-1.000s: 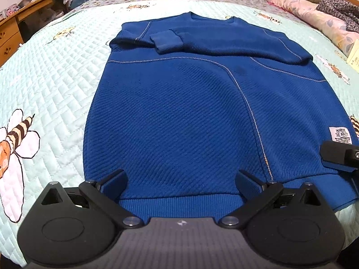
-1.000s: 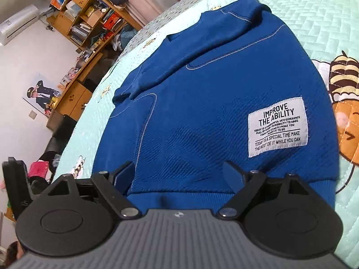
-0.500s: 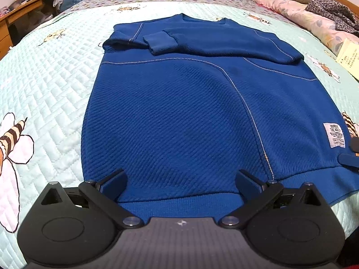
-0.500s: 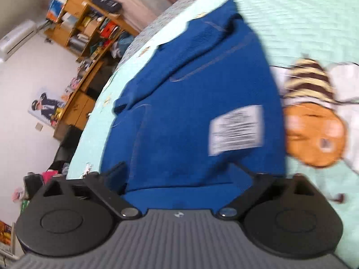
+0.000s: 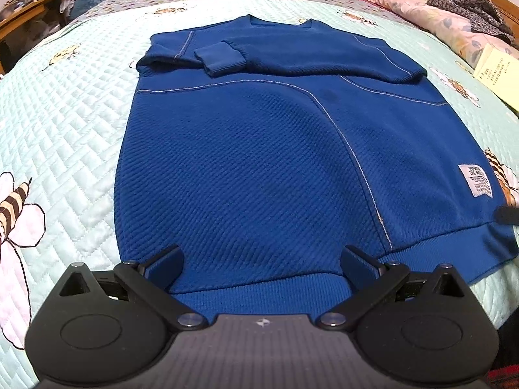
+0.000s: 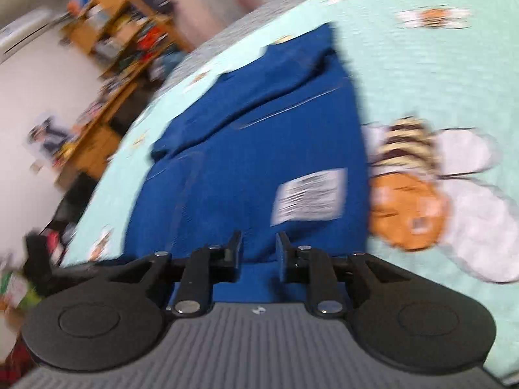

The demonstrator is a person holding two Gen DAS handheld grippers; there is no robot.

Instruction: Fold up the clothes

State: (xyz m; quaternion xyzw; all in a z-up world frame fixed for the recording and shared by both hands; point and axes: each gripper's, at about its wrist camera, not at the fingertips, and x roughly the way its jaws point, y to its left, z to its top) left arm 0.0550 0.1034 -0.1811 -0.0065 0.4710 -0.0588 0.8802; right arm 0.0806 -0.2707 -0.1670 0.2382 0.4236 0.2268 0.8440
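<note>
Sweater (image 5: 259,162) lies flat on the quilted bed (image 5: 65,113), both sleeves folded across its chest; we judge the body folds remain. At its hem, our left gripper (image 5: 259,265) holds jaws wide, gripping nothing. Our right gripper (image 6: 258,249) is closing narrow jaws over the hem corner beside the label (image 6: 309,194). Pillows (image 5: 421,16) and a booklet (image 5: 496,68) lie well apart.

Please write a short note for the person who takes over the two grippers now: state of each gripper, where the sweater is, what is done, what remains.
Left gripper: open, over the near hem, not gripping.
Right gripper: jaws closing at the hem's right corner; the view is blurred, so a grip is unconfirmed.
Blue knit sweater: lies flat on the mint quilted bee-print bedspread, white text patch near the right hem.
Done: both sleeves folded across the chest.
Left: grip the hem, fold the body toward the collar.
</note>
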